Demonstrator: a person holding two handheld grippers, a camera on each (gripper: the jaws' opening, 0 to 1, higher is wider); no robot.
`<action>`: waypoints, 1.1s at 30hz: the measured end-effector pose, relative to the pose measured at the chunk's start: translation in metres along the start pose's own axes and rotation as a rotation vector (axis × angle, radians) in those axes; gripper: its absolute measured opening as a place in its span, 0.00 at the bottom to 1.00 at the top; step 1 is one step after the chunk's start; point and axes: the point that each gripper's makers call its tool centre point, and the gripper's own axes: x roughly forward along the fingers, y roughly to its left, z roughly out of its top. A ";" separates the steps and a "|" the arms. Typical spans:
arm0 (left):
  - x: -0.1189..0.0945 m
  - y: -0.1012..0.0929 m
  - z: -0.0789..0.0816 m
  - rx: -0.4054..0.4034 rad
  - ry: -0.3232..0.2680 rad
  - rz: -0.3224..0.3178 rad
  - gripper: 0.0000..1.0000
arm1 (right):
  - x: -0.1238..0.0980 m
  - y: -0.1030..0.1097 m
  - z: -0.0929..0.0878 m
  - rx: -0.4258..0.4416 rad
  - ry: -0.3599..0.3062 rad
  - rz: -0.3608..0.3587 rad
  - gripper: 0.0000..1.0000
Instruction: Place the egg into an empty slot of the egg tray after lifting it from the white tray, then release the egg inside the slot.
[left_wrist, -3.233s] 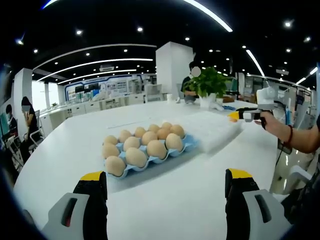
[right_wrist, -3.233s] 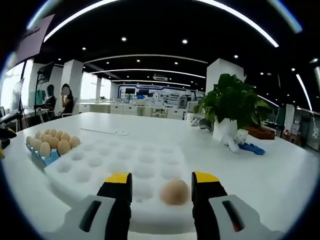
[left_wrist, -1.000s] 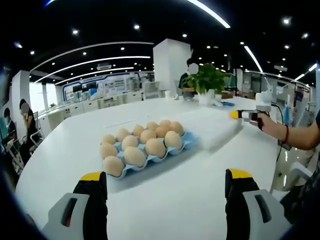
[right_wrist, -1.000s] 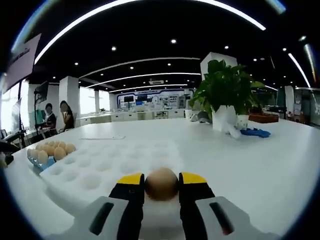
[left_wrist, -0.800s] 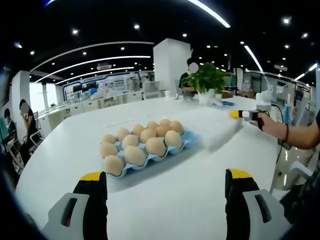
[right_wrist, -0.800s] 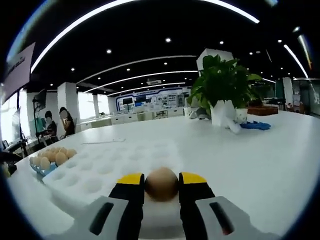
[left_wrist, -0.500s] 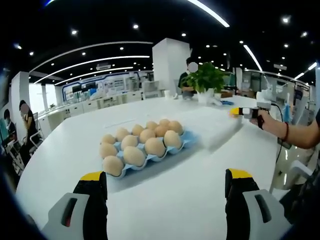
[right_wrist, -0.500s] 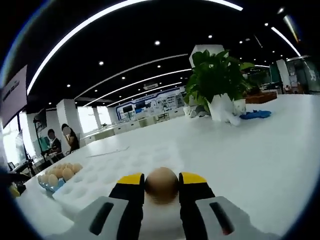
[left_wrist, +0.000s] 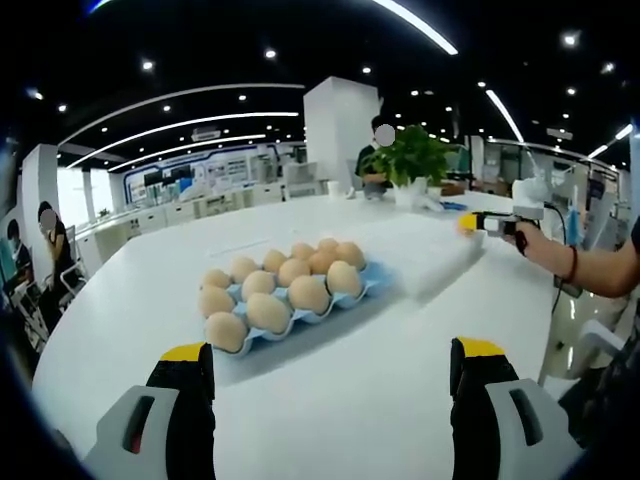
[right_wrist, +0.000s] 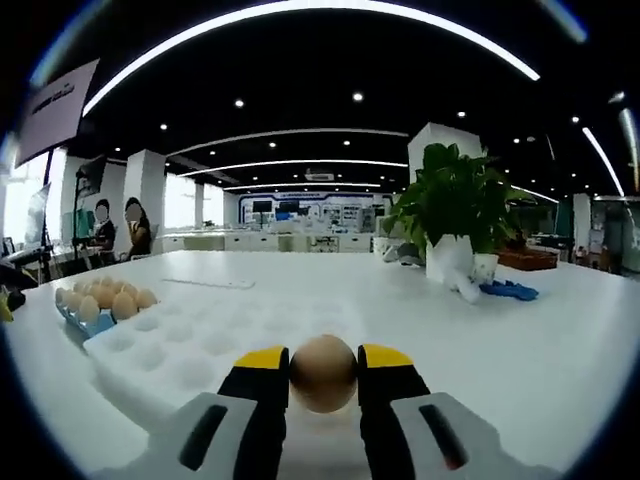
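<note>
Right hand-held gripper (right_wrist: 324, 372) clamped on the egg (right_wrist: 323, 372), left hand-held gripper (left_wrist: 330, 365) spread wide

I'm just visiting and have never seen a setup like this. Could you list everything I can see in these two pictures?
Egg: one, brown, clamped between the right gripper's jaws.
Egg tray: one, blue, on the table, holding many brown eggs.
White tray: one, white with round dimples, beside the egg tray.
Potted plant: one, green in a white pot, on the table.
Blue object: one, beside the plant.
Table: one, white.
Background people: two, far left.
Left gripper: yellow-tipped, jaws wide apart.
Right gripper: yellow-tipped, shut on the egg.
Person's hand: holding the right gripper.
</note>
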 end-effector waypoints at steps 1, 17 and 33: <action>0.000 -0.001 0.000 0.002 0.001 0.001 1.00 | 0.000 0.002 0.001 -0.001 0.000 0.001 0.28; -0.002 -0.007 0.002 -0.007 -0.012 0.003 1.00 | 0.007 0.040 0.010 0.032 -0.010 0.062 0.28; -0.006 -0.013 0.000 -0.009 -0.008 0.003 1.00 | 0.017 0.089 0.020 0.029 -0.026 0.153 0.28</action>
